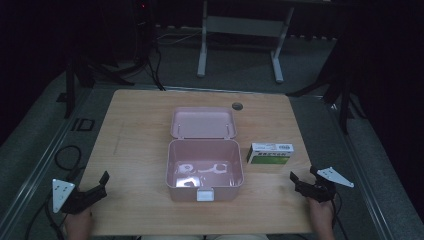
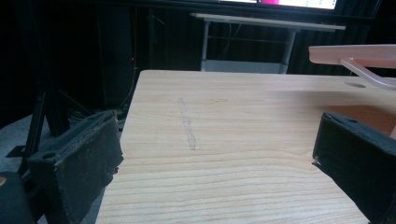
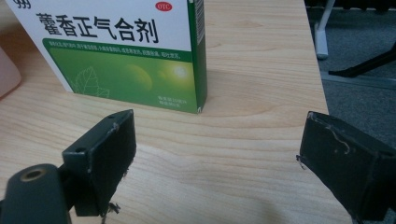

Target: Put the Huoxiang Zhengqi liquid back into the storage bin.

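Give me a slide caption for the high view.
Open pink box mid-table, green-and-white carton beside it, left tongs and right tongs open at the near corners.

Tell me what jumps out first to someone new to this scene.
The open pink box sits mid-table, lid tipped back. Beside it, toward the right hand-held gripper, lies a green-and-white medicine carton. The left hand-held gripper rests open at the near edge.

The left tool (image 1: 95,187) sits low at the near left corner of the surface (image 1: 140,150), jaws spread wide and holding nothing. The right tool (image 1: 303,181) rests at the near right edge, jaws likewise apart and empty, each gripped by a hand from below.
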`<state>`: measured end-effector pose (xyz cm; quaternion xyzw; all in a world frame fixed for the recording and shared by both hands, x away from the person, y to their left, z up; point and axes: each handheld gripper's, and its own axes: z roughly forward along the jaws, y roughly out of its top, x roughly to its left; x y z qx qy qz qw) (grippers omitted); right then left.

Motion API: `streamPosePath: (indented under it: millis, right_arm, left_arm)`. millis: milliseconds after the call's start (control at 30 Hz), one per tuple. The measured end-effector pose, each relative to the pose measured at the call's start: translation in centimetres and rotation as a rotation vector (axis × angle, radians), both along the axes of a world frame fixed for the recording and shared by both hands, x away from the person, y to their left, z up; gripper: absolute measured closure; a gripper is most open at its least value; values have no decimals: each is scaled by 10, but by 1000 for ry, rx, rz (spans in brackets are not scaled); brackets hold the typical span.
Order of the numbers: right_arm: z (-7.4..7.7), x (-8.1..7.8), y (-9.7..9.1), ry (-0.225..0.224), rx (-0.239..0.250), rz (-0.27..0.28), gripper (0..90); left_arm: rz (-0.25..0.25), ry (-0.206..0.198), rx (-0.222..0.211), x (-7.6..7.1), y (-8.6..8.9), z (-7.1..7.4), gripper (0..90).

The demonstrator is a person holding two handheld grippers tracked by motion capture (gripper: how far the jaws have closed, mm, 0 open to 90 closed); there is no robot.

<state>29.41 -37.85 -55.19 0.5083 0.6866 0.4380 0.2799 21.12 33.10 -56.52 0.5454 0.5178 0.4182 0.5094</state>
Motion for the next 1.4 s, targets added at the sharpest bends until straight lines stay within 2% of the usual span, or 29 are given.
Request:
streamPosePath:
  millis: [67,100,233,367,433,700,800,967,1167,1400]
  right_arm:
    - [0,0,1,1,-3,5,104]
    - [0,1,3,10,-19,31,104]
    - [0,3,3,22,-19,49,104]
    - [0,8,1,74,-3,128,104]
    - [0,11,0,123,3,201,104]
    - [2,18,5,201,-48,459,137]
    - [3,18,10,209,-94,543,137]
    - [8,20,20,267,-144,690,143]
    - [15,22,30,329,-252,772,158]
    - [27,23,45,428,-427,841,158]
  left_arm:
    - [-2,0,1,0,0,0,11]
    - [-2,0,-1,0,0,0,10]
    - [-5,0,-9,0,1,0,10]
    - [-4,0,-14,0,2,0,10]
    - [-5,0,-14,0,2,0,10]
    - [-11,2,-15,0,2,0,10]
    - [-13,3,-14,0,2,0,10]
    - [-15,3,-12,0,2,0,10]
    - [-16,2,-13,0,2,0,10]
    - [-20,2,-16,0,2,0,10]
